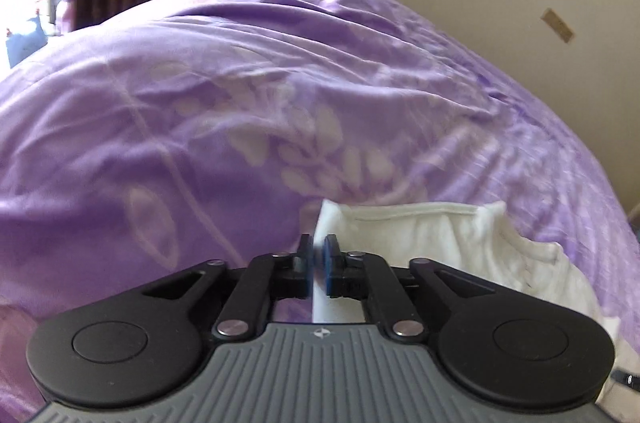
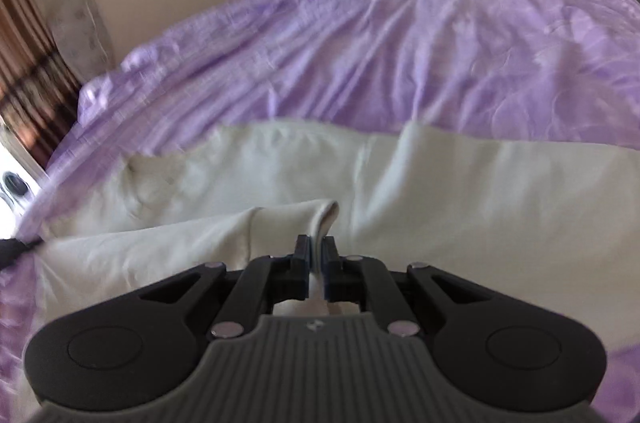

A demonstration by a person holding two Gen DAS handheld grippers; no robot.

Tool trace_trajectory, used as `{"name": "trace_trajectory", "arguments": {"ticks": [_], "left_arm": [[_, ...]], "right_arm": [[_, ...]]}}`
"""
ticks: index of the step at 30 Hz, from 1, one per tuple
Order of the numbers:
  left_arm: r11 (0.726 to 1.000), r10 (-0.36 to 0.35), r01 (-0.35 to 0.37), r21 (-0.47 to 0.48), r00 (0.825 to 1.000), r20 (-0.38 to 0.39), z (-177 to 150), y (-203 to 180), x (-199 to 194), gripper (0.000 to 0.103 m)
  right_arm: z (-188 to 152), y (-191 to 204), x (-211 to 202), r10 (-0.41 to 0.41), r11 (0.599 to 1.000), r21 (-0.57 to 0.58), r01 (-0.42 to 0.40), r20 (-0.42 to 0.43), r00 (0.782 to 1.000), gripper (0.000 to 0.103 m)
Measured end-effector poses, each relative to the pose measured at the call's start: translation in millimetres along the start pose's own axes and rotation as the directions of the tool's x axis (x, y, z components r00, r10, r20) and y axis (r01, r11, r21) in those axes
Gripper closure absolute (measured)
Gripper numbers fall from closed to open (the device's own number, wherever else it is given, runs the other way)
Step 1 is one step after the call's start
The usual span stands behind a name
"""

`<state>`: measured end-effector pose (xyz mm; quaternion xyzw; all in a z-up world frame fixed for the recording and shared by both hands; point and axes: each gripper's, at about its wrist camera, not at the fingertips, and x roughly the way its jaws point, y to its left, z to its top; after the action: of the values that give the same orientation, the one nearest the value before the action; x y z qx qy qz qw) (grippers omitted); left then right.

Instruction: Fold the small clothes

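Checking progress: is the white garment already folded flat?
No. The white garment lies loosely spread, one edge pinched in each tool, left tool and right tool.

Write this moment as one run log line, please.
left tool: shut on white garment | right tool: shut on white garment | purple bedspread: underneath

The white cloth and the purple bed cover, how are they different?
The soft white cloth is plain, while the shiny purple bed cover has pale leaf patterns. The white cloth is small and lies on top; the purple bed cover is much bigger and spreads underneath. The left gripper and right gripper pinch the white cloth, not the bed cover. Both are wrinkled fabric.
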<state>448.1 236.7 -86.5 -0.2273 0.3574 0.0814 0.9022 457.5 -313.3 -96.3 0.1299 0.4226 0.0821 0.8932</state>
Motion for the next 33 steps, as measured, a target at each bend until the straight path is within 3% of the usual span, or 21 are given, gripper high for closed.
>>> {"name": "trace_trajectory", "arguments": {"ticks": [2, 3, 4, 11, 14, 20, 23, 25, 26, 27, 28, 29, 31, 33], "left_arm": [[1.000, 0.014, -0.015, 0.010, 1.000, 0.019, -1, 3, -7, 0.094], [1.000, 0.011, -0.012, 0.027, 1.000, 0.013, -1, 4, -11, 0.092], [0.999, 0.008, -0.009, 0.045, 1.000, 0.003, -1, 6, -16, 0.090], [0.991, -0.080, 0.091, 0.097, 0.991, -0.106, -21, 11, -54, 0.080], [0.973, -0.123, 0.157, 0.170, 0.974, -0.191, -38, 7, -69, 0.080], [0.892, -0.103, 0.215, 0.398, 0.953, -0.284, -73, -7, -94, 0.057], [0.841, -0.065, 0.209, 0.500, 0.955, -0.289, -93, -16, -97, 0.047], [0.803, -0.026, 0.197, 0.563, 0.954, -0.298, -107, -23, -90, 0.045], [0.785, 0.012, 0.169, 0.596, 0.958, -0.288, -114, -27, -86, 0.047], [0.772, 0.041, 0.145, 0.619, 0.960, -0.276, -119, -28, -82, 0.052], [0.768, 0.053, 0.131, 0.627, 0.963, -0.265, -122, -28, -80, 0.076], [0.782, 0.052, 0.121, 0.612, 0.965, -0.257, -121, -27, -81, 0.094], [0.819, 0.030, 0.120, 0.561, 0.968, -0.250, -114, -20, -84, 0.095], [0.827, 0.042, 0.099, 0.554, 0.971, -0.236, -109, -15, -87, 0.095]], "right_arm": [[-5, -5, 13, -0.062, 0.998, 0.001, 0.062, -0.017, 0.998, 0.081], [-6, -7, 14, -0.084, 0.996, 0.008, 0.084, -0.014, 0.996, 0.065], [-10, -12, 10, -0.077, 0.997, 0.022, 0.077, -0.005, 0.997, 0.061], [-27, -27, 1, 0.041, 0.991, 0.132, -0.034, -0.051, 0.998, 0.061], [-37, -30, 4, 0.073, 0.978, 0.200, -0.058, -0.067, 0.995, 0.061], [-44, -27, 9, 0.093, 0.969, 0.238, -0.071, -0.080, 0.992, 0.069], [-43, -25, 13, 0.080, 0.968, 0.245, -0.058, -0.082, 0.993, 0.069], [-42, -25, 15, 0.074, 0.967, 0.248, -0.051, -0.084, 0.994, 0.072], [-41, -24, 16, 0.070, 0.968, 0.247, -0.047, -0.086, 0.994, 0.077], [-40, -22, 16, 0.065, 0.970, 0.241, -0.042, -0.088, 0.994, 0.090], [-39, -19, 15, 0.048, 0.973, 0.230, -0.027, -0.085, 0.995, 0.098], [-36, -16, 13, 0.036, 0.975, 0.221, -0.018, -0.080, 0.996, 0.099], [-30, -10, 0, 0.037, 0.978, 0.206, -0.027, -0.044, 0.998, 0.101], [-24, -6, -19, 0.051, 0.980, 0.190, -0.051, 0.003, 0.999, 0.101]]}}
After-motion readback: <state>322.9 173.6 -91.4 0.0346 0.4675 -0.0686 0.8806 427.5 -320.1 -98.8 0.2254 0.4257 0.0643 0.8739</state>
